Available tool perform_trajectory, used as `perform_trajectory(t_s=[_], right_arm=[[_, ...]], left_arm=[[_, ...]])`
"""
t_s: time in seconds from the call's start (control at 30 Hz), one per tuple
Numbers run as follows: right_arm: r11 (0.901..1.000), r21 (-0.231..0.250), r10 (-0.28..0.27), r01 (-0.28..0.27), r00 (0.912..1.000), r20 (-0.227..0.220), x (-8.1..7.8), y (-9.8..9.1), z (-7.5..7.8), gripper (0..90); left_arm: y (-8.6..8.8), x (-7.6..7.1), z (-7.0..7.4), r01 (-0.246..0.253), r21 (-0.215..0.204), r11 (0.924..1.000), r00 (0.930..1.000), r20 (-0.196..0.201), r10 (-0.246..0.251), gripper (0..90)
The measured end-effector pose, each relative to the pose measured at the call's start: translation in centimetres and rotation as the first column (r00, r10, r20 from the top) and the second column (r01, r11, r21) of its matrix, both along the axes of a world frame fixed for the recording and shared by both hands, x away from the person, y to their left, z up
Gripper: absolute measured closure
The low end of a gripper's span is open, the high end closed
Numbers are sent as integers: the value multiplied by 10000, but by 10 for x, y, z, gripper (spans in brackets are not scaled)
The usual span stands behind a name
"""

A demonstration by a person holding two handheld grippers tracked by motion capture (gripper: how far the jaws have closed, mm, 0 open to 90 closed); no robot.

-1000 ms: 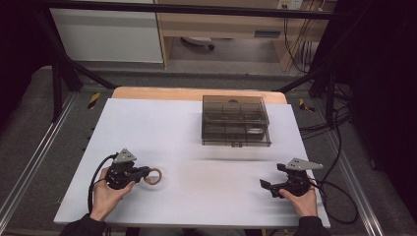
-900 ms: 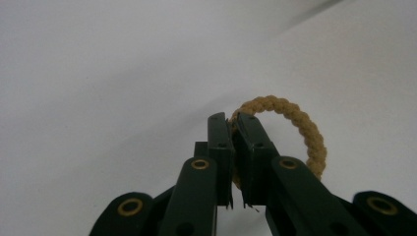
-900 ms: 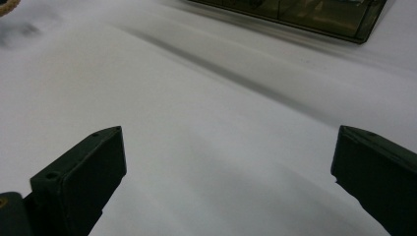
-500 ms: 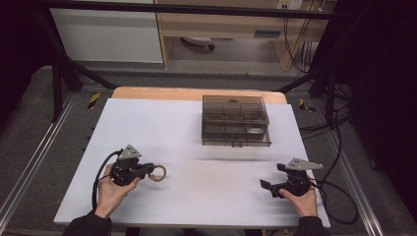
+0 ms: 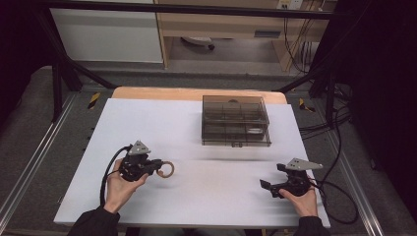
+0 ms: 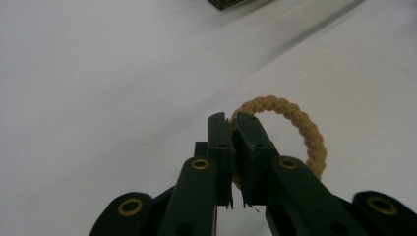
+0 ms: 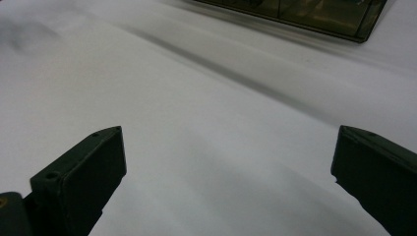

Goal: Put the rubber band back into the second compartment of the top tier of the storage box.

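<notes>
So the left gripper [image 5: 158, 168] has its jaws pressed nearly together, pinching the near edge of a tan braided ring [image 6: 290, 132]. In the left gripper view the braid runs right between the two black jaws, and the rest of the loop sticks out past their tips and off to one side. The ring is round, so it has no real long axis; it pokes out beyond the jaws toward the smoky drawer box [image 5: 235, 121]. From the high view, the ring [image 5: 167, 170] sits well short of the box, nearer the person and off to its left, over the white surface [image 5: 196, 196]. Whether it's lifted clear of the surface or brushing it is hard to tell.

The right gripper [image 5: 268, 187] is the opposite story: jaws spread wide, nothing between them, just bare surface in the right gripper view with the box [image 7: 314, 14] at the far edge. It's held on the near-right side of the box, well apart from it, and well apart from the ring too.
</notes>
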State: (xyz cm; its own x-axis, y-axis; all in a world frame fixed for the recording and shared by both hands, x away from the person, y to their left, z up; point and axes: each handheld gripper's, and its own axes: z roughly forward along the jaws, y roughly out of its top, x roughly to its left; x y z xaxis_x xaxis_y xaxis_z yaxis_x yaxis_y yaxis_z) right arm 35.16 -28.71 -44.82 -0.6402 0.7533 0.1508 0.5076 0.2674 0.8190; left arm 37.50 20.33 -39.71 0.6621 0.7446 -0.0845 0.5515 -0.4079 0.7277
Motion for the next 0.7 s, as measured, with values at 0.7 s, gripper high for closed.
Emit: perform_trajectory(t_s=[0.7], right_arm=[[10000,25,-15,15,10000,0,0,0,0,8]], left_arm=[[-35,9,18,506,19,9987,9982,328,-506,844]])
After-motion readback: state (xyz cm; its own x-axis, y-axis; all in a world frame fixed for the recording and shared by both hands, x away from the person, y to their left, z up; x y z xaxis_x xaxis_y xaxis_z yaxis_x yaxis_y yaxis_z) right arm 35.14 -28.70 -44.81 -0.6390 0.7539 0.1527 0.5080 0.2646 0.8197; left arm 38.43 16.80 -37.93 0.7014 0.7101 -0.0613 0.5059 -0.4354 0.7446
